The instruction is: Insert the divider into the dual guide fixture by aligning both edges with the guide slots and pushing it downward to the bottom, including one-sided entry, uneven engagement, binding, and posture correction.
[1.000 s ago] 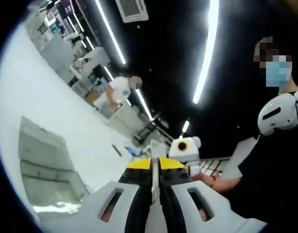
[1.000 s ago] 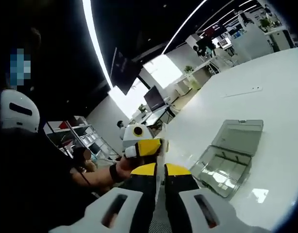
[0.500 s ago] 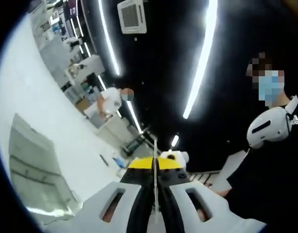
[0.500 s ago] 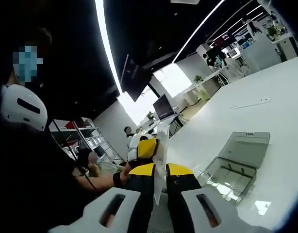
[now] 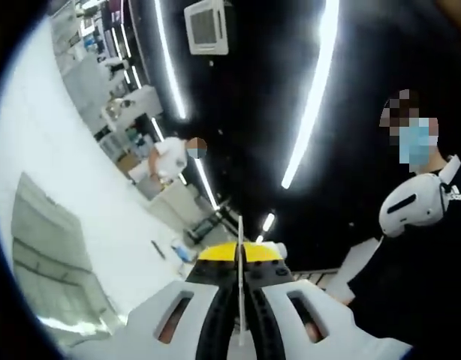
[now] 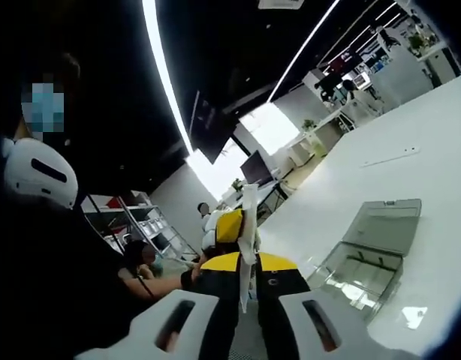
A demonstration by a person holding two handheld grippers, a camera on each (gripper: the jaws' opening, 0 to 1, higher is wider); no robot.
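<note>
Right gripper view: both grippers [image 6: 248, 262] are clamping the divider [image 6: 249, 217] aloft; you are needing to align it over the fixture [image 6: 369, 255] at four o'clock.

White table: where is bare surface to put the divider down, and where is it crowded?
The white table is bare beyond the open clear box, up to a thin strip lying far off. In the left gripper view the table is bare between the box and the distant desks. It is crowded near both grippers holding the divider.
</note>
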